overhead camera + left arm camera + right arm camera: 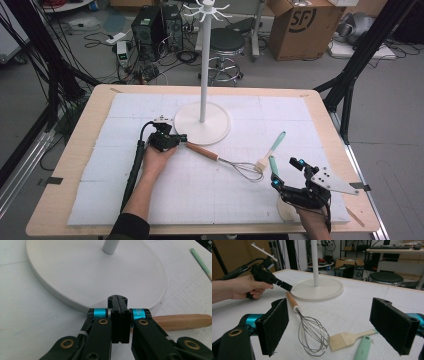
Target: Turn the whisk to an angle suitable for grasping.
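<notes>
A whisk with a wooden handle (202, 150) and a wire head (247, 170) lies on the white foam mat (125, 170). My left gripper (181, 138) is shut with nothing between its jaws, its tip right over the end of the handle (182, 321) at the edge of the white stand base (100, 272). Whether it touches the handle I cannot tell. My right gripper (286, 172) rests open near the front right. Between its jaws I see the whisk (313, 333), a cream pastry brush (342, 340) and a mint-green handle (363, 348).
A white hook stand rises from a round base (220, 127) at the mat's back centre, its pole (204, 75) upright. The mint-handled brush (274, 146) and a second mint handle (273, 165) lie right of the whisk. The wooden table edge (65, 200) frames the mat.
</notes>
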`<action>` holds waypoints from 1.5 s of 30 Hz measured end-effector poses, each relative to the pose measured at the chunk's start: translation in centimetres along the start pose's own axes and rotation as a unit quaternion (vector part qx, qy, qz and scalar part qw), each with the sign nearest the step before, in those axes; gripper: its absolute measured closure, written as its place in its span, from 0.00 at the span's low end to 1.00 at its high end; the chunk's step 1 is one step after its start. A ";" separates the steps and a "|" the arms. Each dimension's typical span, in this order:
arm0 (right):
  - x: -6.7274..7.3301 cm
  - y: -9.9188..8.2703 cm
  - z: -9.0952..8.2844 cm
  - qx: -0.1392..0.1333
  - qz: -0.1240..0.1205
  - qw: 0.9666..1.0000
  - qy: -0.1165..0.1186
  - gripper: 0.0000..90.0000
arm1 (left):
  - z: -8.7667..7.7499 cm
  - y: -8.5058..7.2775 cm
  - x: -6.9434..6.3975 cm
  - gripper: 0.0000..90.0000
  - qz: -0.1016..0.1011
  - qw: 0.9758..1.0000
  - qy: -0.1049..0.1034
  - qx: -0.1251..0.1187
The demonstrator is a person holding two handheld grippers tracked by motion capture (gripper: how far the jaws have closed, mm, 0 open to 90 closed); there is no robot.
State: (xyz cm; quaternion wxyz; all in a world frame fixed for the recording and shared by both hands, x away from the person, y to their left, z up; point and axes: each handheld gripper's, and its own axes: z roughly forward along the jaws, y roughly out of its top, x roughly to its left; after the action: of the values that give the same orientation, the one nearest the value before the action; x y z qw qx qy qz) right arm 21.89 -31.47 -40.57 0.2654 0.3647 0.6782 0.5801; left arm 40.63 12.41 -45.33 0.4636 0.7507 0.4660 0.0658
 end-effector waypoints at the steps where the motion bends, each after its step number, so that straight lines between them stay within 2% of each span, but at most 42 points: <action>1: 0.0 0.0 0.0 0.000 0.000 1.000 0.000 0.16 | 0.0 0.0 0.0 1.00 0.000 1.000 0.000 0.000; 4: 0.0 0.0 -0.2 0.000 -0.001 1.000 -0.001 0.16 | 0.2 0.0 -0.5 1.00 0.014 1.000 -0.002 0.012; 6: 0.0 0.0 -0.1 0.000 0.001 1.000 -0.001 0.16 | 0.2 -0.1 -0.7 1.00 0.016 1.000 -0.002 0.015; 8: 0.2 0.1 0.0 0.001 0.001 1.000 0.001 0.16 | 0.2 -0.2 -0.9 1.00 0.027 0.999 0.000 0.034; 11: 0.3 0.0 0.2 0.003 -0.003 1.000 0.002 0.16 | 0.3 -0.3 -1.2 1.00 0.037 0.998 -0.007 0.042; 13: 0.3 0.0 0.2 0.003 -0.003 1.000 0.002 0.16 | 0.6 -0.5 -2.1 1.00 0.065 0.996 -0.027 0.057; 14: 0.3 0.0 0.3 0.003 -0.002 1.000 0.002 0.16 | 0.6 -0.5 -2.1 1.00 0.065 0.996 -0.027 0.057; 15: 0.3 0.0 0.3 0.004 -0.001 1.000 0.003 0.16 | 0.9 -0.6 -2.9 1.00 0.075 0.994 -0.044 0.061; 16: 0.3 0.0 0.3 0.004 -0.001 1.000 0.003 0.16 | 0.9 -0.6 -2.9 1.00 0.075 0.994 -0.044 0.061; 18: 0.4 0.0 0.4 0.003 -0.003 1.000 0.003 0.16 | 1.2 -0.6 -3.6 1.00 0.090 0.992 -0.055 0.066; 19: 0.4 0.0 0.4 0.003 -0.003 1.000 0.003 0.16 | 1.4 -0.7 -4.2 1.00 0.099 0.990 -0.064 0.073; 22: 0.4 -0.1 0.4 0.006 0.001 1.000 0.003 0.16 | 1.5 -0.9 -4.7 1.00 0.103 0.989 -0.071 0.075; 23: 0.3 -0.1 0.4 0.006 0.000 1.000 0.003 0.16 | 1.4 -1.0 -4.9 1.00 0.103 0.989 -0.070 0.074; 24: 0.3 -0.1 0.4 0.006 -0.001 1.000 0.003 0.16 | 1.0 -1.3 -4.8 1.00 0.095 0.991 -0.074 0.061; 25: 0.3 -0.1 0.4 0.006 -0.001 1.000 0.003 0.16 | 1.0 -1.3 -4.8 1.00 0.095 0.991 -0.074 0.061; 27: 0.2 -0.1 0.3 0.005 0.002 1.000 0.003 0.16 | 0.2 -1.8 -4.7 1.00 0.083 0.992 -0.080 0.046; 28: 0.2 -0.1 0.3 0.004 0.004 1.000 0.004 0.16 | -0.9 -2.5 -4.6 0.96 0.066 0.993 -0.098 0.028; 29: 0.2 -0.1 0.4 0.004 0.007 1.000 0.004 0.16 | -1.5 -2.8 -4.6 0.91 0.064 0.992 -0.102 0.023; 31: 0.1 -0.2 0.4 0.005 0.005 1.000 0.003 0.16 | -3.1 -3.9 -4.6 0.82 0.054 0.993 -0.109 0.009; 32: 0.1 -0.2 0.4 0.005 0.005 1.000 0.003 0.16 | -3.1 -3.9 -4.6 0.78 0.054 0.993 -0.109 0.009; 33: 0.2 -0.2 0.5 0.007 0.003 1.000 0.004 0.16 | -4.4 -5.0 -4.7 0.72 0.041 0.993 -0.115 -0.005; 34: 0.3 -0.2 0.6 0.008 0.004 1.000 0.004 0.16 | -4.4 -5.0 -4.7 0.67 0.041 0.993 -0.115 -0.005; 36: 0.3 -0.1 0.7 0.007 0.002 1.000 0.004 0.16 | -5.5 -6.0 -4.8 0.60 0.036 0.992 -0.120 -0.013; 38: 0.5 0.0 0.8 0.006 0.000 1.000 0.005 0.16 | -6.9 -6.6 -5.0 0.43 0.035 0.994 -0.101 -0.014; 40: 0.8 -0.1 0.9 0.008 -0.004 1.000 0.007 0.16 | -7.5 -6.7 -5.0 0.40 0.033 0.994 -0.101 -0.021; 42: 1.1 -0.3 1.0 0.015 -0.008 1.000 0.008 0.16 | -9.0 -7.0 -5.1 0.35 0.036 0.995 -0.079 -0.042; 43: 1.1 -0.3 1.0 0.017 -0.008 1.000 0.010 0.16 | -9.7 -7.3 -5.4 0.34 0.043 0.996 -0.068 -0.047; 44: 1.1 -0.3 1.1 0.016 -0.010 1.000 0.011 0.16 | -9.7 -7.3 -5.4 0.33 0.043 0.996 -0.068 -0.047; 45: 1.0 -0.3 1.3 0.016 -0.009 1.000 0.011 0.16 | -10.3 -7.5 -5.6 0.33 0.050 0.996 -0.059 -0.049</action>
State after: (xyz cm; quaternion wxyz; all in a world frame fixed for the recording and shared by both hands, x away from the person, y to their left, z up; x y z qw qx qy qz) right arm 22.23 -29.93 -40.99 0.2575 0.3565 0.6933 0.5709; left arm 27.24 15.65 -43.38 0.5228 0.7519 0.3960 0.0669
